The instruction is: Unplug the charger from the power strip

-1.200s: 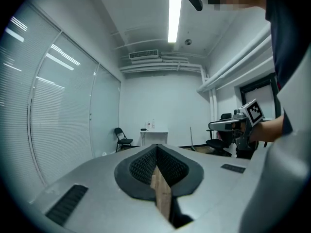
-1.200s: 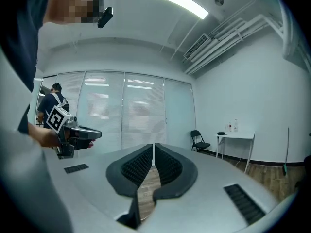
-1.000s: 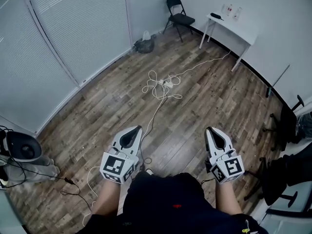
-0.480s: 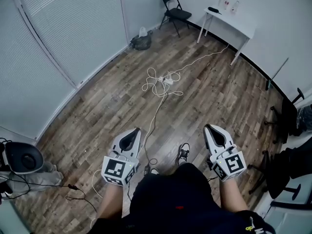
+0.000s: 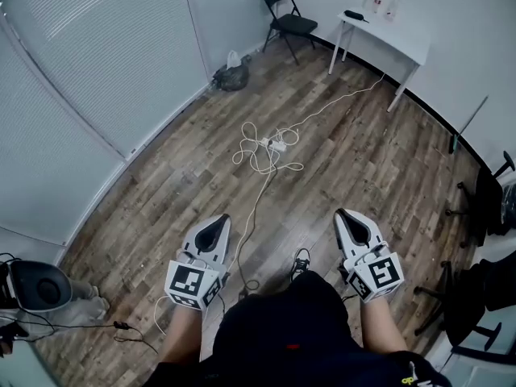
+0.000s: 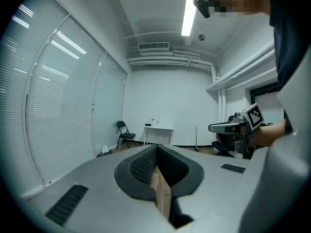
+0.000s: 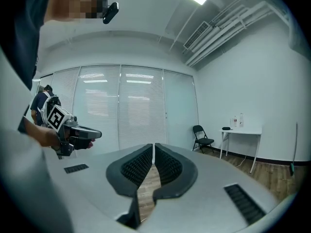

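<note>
Head view looks steeply down; both gripper views look level, sharing the far chair (image 6: 124, 132).

There's the white power strip (image 5: 279, 145), flat on the wood floor (image 5: 363, 168) just above centre frame, ringed by loose loops of white cord (image 5: 251, 158). A small white charger (image 5: 265, 142) sits against its left end, too tiny to tell if it's plugged in. One cord runs toward upper right, another trails down-frame.

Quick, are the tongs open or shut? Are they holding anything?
Left tongs: shut, holding nothing.
Right tongs: shut, holding nothing.
</note>
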`<move>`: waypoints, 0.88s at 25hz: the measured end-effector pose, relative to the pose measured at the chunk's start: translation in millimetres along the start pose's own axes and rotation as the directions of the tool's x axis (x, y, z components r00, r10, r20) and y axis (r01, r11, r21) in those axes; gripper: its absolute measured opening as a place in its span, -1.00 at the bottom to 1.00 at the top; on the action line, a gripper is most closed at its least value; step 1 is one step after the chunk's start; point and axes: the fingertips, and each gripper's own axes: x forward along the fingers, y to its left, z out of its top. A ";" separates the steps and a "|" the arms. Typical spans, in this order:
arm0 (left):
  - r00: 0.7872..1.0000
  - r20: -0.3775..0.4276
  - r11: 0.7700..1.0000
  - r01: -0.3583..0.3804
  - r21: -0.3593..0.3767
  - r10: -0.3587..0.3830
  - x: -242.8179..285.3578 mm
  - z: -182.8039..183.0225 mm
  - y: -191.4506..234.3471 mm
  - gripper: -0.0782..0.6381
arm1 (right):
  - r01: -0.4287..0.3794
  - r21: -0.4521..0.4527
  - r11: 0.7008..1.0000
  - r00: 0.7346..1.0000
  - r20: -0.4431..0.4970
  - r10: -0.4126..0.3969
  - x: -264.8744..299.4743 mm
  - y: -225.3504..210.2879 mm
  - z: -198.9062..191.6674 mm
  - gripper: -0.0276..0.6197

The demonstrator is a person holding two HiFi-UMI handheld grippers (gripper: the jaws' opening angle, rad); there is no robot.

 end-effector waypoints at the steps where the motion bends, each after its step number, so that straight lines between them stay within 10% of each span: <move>1: 1.000 0.000 1.000 -0.007 -0.008 0.007 16.7 2.2 0.4 -0.73 | -0.007 0.003 1.000 1.000 -0.004 0.007 8.7 -16.1 -0.6 -0.82; 13: 0.996 -0.055 0.997 -0.062 0.038 0.064 220.9 29.7 -33.6 -0.73 | -0.108 0.023 0.994 0.994 0.010 0.108 85.8 -201.1 18.3 -0.82; 22: 0.997 -0.062 0.999 -0.043 -0.001 0.043 296.8 34.8 -6.1 -0.73 | -0.100 0.030 0.995 0.995 0.010 0.099 136.6 -253.0 17.1 -0.82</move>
